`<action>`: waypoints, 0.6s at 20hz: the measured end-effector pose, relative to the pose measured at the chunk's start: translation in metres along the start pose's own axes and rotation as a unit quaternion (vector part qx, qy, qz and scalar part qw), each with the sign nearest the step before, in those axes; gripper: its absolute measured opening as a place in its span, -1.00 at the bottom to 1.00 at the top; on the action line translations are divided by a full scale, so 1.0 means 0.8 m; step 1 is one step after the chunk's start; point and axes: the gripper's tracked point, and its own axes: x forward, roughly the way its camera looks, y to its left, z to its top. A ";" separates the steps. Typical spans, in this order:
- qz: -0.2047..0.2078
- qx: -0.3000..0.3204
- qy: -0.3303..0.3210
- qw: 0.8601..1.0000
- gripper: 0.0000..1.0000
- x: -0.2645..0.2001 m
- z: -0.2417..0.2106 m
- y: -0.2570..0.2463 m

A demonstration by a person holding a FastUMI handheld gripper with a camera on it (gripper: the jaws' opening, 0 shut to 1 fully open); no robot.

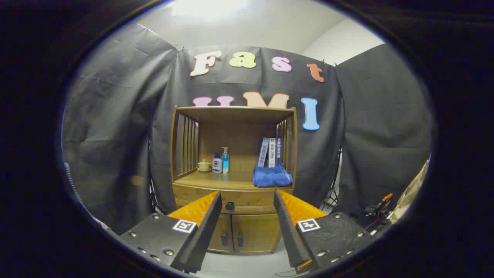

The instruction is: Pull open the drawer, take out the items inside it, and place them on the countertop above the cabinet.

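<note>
The gripper [247, 197] is held with its jaws spread wide, and nothing is gripped or touched by either finger. Between the fingertips, at twelve o'clock from them and well beyond, the wooden cabinet [235, 227] is seen against the booth's dark cloth wall. The drawer [247, 200] is closed, its front flush with the cabinet, and its dark round knob [230, 206] is framed in the gap between the fingers, nearer the left one. Below the drawer, two cabinet doors [252, 231] are shut. On the countertop [216, 180] above the drawer, at about eleven o'clock from the knob, a small cup [203, 165] and two pump bottles [221, 161] are stood together. At one o'clock from the knob a folded blue towel [272, 177] is laid, with upright books [271, 152] just behind it.
</note>
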 end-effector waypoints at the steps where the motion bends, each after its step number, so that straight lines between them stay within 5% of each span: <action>1: 0.002 -0.001 0.002 1.000 0.61 0.002 -0.002 0.001; 12: -0.012 -0.006 0.016 1.000 0.61 0.021 -0.010 -0.007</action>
